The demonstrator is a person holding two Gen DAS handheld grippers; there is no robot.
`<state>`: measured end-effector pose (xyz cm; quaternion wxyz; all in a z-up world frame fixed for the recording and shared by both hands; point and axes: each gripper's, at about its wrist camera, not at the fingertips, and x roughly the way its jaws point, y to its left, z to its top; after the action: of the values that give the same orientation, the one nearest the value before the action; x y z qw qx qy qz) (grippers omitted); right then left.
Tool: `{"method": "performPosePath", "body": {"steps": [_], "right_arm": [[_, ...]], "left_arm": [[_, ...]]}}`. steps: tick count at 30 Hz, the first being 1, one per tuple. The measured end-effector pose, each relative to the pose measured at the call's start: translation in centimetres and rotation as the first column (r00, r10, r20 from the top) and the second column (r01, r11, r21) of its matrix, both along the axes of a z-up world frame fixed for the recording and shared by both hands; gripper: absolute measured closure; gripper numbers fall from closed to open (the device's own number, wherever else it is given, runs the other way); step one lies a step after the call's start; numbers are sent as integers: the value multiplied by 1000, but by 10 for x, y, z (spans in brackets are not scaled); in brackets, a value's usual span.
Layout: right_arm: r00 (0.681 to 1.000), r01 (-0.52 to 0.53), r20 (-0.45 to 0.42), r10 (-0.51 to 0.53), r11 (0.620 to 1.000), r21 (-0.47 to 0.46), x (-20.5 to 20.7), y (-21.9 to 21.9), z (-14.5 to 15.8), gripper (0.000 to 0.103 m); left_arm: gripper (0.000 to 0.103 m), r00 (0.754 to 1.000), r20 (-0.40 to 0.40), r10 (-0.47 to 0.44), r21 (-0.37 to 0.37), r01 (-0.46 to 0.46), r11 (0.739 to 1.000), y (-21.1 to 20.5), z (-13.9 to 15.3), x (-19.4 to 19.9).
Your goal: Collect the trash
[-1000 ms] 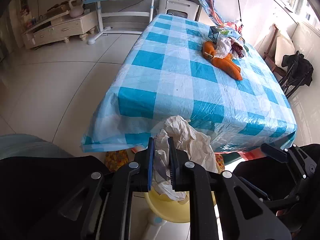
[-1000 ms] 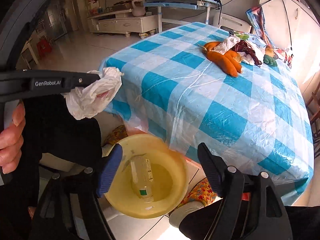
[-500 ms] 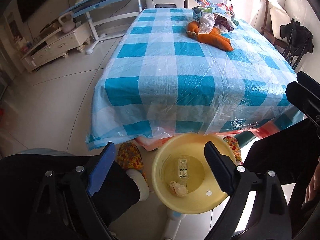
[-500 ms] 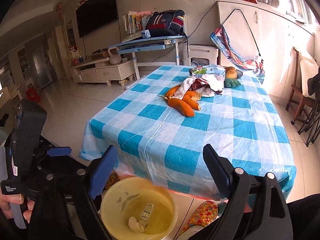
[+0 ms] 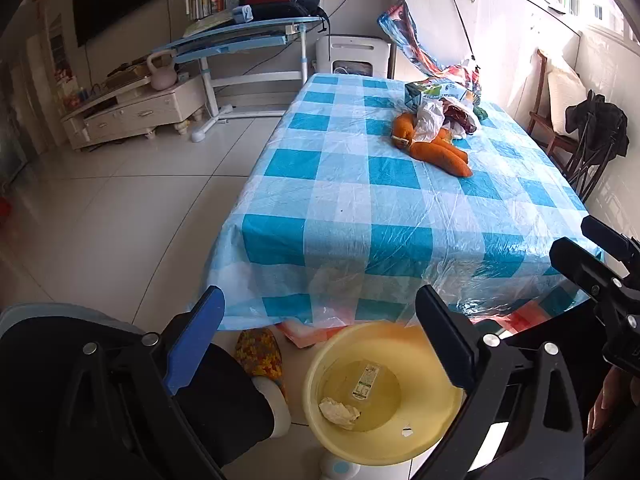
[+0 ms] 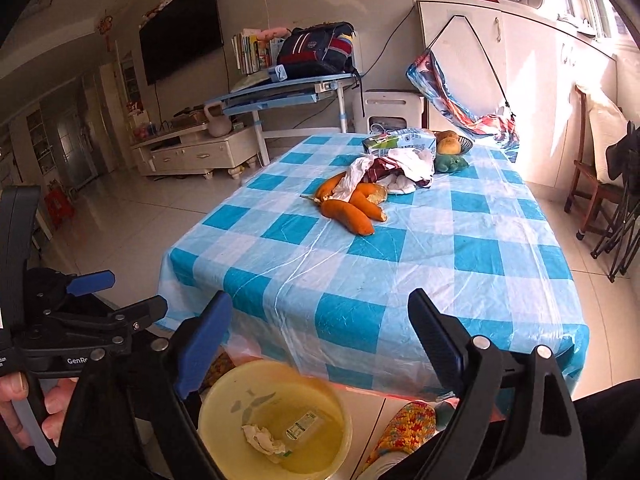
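Hanging with fingers spread wide and nothing between them, the left gripper (image 5: 320,336) sits above a yellow basin (image 5: 384,396) on the floor just in front of the table's near edge. The right gripper (image 6: 320,340) is likewise wide apart and empty, above the same basin. Inside the basin lie the collected pieces — a crumpled white tissue (image 5: 339,412) and, just beside it, a small clear bottle with a label (image 5: 366,380) lying flat. Near the basin, a foot in a knitted multicoloured slipper (image 5: 259,354) rests on the tiled floor.

Beyond stands the table (image 5: 348,216), draped in a blue-and-white checked cloth under clear plastic. Toward its far end sits a cluster — orange sweet potatoes (image 5: 436,150), a white plastic bag (image 5: 430,120) touching them, and a green-and-white carton (image 5: 434,92) behind. Farther off, a backpack (image 6: 316,50) rests on a blue desk (image 6: 280,94) near a wall-mounted television (image 6: 180,50).
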<state>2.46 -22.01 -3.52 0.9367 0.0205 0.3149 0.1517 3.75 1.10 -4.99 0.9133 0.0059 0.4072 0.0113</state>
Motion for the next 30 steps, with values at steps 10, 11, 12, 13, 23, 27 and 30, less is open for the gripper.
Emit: {"method": "performPosePath", "body": {"steps": [10,11,12,13,23,27,30], "right_arm": [[1000,-4,-5,4,1000,-10,0,2,1,17],[1000,-4,-6,4,1000,-11,0,2,1,17],[1000,-4,-6,4,1000,-9,0,2,1,17],[1000,-4,-7,4,1000,-11,0,2,1,17],[1000,-4,-9,4,1000,-12,0,3,1,17],[1000,-3,-9,3,1000,-11,-1,3,1,17],[1000,-4,-9,4,1000,-13,0,3,1,17]], "left_arm": [[9,999,29,32,-22,-31,999,8,3,-2],[9,999,30,33,-21,-33,999,8,3,-2],[9,999,30,34,-22,-34,999,8,3,-2],[9,999,30,34,-23,-34,999,8,3,-2],[8,998,32,45,-30,-44,999,10,2,-2],[8,998,31,46,-30,-45,999,10,2,-2],[8,998,26,49,-33,-48,998,10,1,-1]]}}
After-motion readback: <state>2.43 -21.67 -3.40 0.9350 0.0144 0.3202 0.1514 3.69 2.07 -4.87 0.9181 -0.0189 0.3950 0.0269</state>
